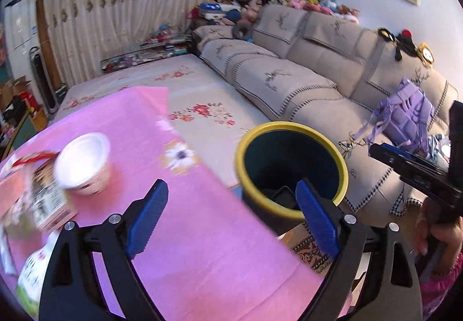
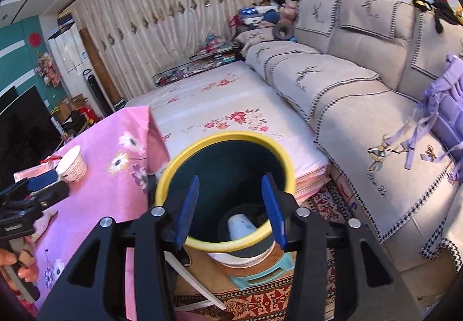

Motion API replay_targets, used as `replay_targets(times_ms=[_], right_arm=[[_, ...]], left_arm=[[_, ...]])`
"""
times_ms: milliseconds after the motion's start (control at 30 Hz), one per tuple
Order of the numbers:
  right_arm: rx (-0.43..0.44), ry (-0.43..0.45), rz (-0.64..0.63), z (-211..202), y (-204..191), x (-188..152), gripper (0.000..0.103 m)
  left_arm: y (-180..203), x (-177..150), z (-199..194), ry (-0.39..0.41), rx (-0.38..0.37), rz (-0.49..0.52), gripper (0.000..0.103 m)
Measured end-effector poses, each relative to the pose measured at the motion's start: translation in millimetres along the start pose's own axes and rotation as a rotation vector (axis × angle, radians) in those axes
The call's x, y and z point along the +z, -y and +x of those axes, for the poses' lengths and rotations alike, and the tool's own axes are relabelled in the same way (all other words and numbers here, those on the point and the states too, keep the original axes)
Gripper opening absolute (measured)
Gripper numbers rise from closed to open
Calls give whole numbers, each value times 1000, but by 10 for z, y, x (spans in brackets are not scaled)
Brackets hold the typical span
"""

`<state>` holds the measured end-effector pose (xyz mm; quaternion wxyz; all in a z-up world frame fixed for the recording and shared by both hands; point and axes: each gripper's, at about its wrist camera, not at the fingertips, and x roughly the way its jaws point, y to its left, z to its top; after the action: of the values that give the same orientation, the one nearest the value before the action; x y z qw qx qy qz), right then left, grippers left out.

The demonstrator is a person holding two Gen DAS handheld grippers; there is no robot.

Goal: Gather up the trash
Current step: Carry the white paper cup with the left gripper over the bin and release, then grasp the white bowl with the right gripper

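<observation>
A dark bin with a yellow rim [image 1: 292, 130] stands just beyond the pink table's edge. My left gripper [image 1: 231, 186] hovers open over that edge, its blue pads wide apart and nothing between them. A white paper cup [image 1: 84, 162] stands on the pink floral tablecloth [image 1: 188, 219], with blurred cartons [image 1: 46, 199] beside it at the left. My right gripper [image 2: 231, 180] hangs over the mouth of the bin [image 2: 228, 136], open and empty. A white cup [image 2: 241, 227] lies at the bottom of the bin. The left gripper [image 2: 53, 183] shows near the table cup [image 2: 72, 166].
The bin stands on a low stool [image 2: 260, 271] on a patterned rug [image 2: 254, 300]. Behind it lies a floral-sheeted bed [image 2: 231, 95]. A beige sofa [image 2: 347, 84] runs along the right, with a purple backpack [image 1: 405, 118] on it. A hand [image 1: 434, 237] holds the right gripper's handle.
</observation>
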<state>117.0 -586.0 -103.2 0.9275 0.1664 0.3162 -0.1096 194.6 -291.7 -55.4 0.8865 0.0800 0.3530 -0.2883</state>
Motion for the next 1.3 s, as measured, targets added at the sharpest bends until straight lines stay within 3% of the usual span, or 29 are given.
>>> replay_targets(times_ms=[300, 567, 733, 967, 1300], right_arm=[[160, -63, -144, 234, -1003, -24, 44], [268, -94, -268, 558, -2101, 111, 44], [302, -171, -309, 1110, -2720, 310, 43], [272, -281, -313, 1777, -3092, 362, 41], [250, -328, -314, 2019, -3247, 219, 13]], left_arm=[[-956, -751, -1026, 55, 228, -161, 92], [-1508, -1214, -1602, 83, 358, -248, 92], [-1602, -1253, -1659, 101, 361, -267, 93], [-1607, -1284, -1590, 89, 350, -264, 93], [-1704, -1334, -1465, 73, 334, -296, 93]])
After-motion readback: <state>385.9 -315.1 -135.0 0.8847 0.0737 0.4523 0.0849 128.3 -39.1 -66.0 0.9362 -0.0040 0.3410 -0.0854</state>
